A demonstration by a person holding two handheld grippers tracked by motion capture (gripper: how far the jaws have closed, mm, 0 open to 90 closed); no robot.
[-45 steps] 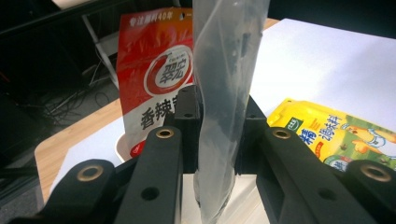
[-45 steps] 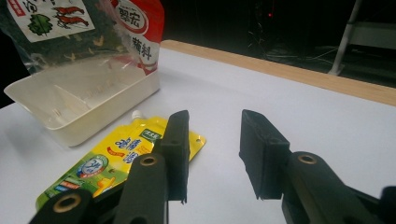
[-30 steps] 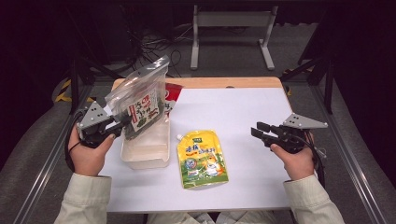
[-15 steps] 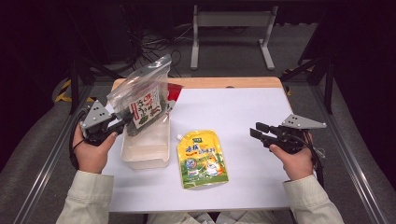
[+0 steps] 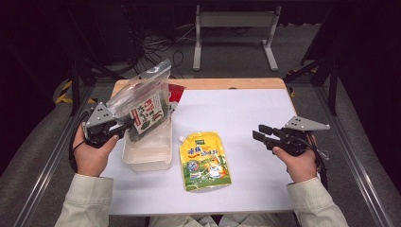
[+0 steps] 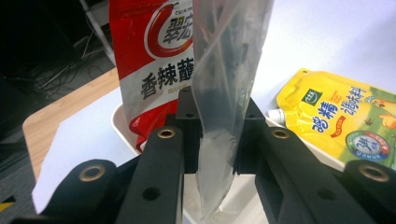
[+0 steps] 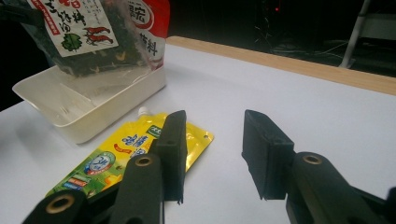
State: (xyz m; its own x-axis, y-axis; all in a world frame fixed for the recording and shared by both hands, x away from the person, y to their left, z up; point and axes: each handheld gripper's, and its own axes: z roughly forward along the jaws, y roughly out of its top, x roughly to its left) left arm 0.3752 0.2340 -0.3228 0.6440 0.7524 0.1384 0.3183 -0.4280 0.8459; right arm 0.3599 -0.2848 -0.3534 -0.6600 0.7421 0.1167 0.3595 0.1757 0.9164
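Presently, left gripper (image 5: 124,126) pinches the clear seaweed-snack bag (image 5: 144,101) by its edge above the white tray (image 5: 147,156), evidently for lowering inside; right gripper (image 5: 259,134) waits, jaws apart and empty.

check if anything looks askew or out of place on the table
The clear seaweed bag hangs tilted over the white bin, pinched at one edge by the left gripper, not yet set inside. The yellow spout pouch lies flat on the table outside the bin. Nothing looks spilled or damaged.
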